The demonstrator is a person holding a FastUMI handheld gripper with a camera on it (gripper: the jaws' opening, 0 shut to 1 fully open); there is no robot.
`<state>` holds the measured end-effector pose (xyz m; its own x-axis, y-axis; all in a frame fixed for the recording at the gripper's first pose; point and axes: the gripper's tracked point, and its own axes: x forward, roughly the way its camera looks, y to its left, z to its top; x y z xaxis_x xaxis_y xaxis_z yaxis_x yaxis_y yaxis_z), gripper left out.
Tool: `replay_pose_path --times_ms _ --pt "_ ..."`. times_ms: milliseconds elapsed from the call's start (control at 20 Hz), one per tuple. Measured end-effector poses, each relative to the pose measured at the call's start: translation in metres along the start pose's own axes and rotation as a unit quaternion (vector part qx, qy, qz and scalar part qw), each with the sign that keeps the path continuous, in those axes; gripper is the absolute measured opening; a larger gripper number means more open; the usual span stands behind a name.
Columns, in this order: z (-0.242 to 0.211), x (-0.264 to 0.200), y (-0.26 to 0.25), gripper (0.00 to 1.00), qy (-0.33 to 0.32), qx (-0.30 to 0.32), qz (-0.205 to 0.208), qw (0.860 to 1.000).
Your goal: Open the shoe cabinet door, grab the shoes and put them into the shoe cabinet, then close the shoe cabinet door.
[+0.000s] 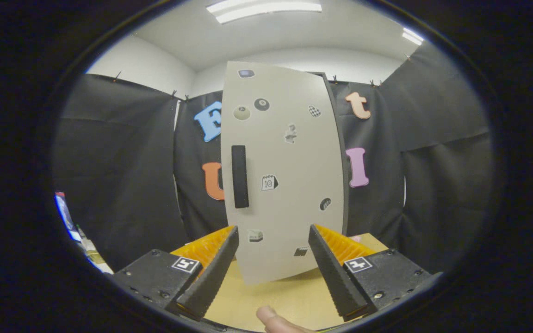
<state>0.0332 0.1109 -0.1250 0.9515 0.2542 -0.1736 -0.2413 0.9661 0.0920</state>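
Note:
The shoe cabinet [289, 175] stands upright on the wooden table just beyond my fingers. Its pale door, dotted with small stickers, faces me and looks closed. A tall black handle [240, 176] runs down the door's left side, above my left fingertip. My gripper [273, 233] is open, with the lower part of the door seen in the wide gap between the fingers and nothing held. No shoes are visible from here.
The wooden table [289, 296] reaches from under the fingers to the cabinet's foot. A person's fingertip [271, 319] pokes in below the fingers. Black cloth walls close in behind and on both sides. Some clutter [81, 240] lies far off to the left.

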Motion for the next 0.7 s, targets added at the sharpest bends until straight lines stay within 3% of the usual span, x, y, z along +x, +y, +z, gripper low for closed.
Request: replay_pose_path --times_ms 200,400,550,700 --pt "-0.007 -0.035 -0.02 0.99 -0.01 -0.01 -0.016 1.0" --pt "-0.014 -0.057 -0.06 0.99 -0.005 -0.017 -0.08 0.997" --pt "-0.021 -0.062 -0.067 0.99 0.003 -0.012 -0.091 0.996" --pt "-0.019 -0.073 -0.08 0.99 -0.013 -0.05 -0.107 0.993"
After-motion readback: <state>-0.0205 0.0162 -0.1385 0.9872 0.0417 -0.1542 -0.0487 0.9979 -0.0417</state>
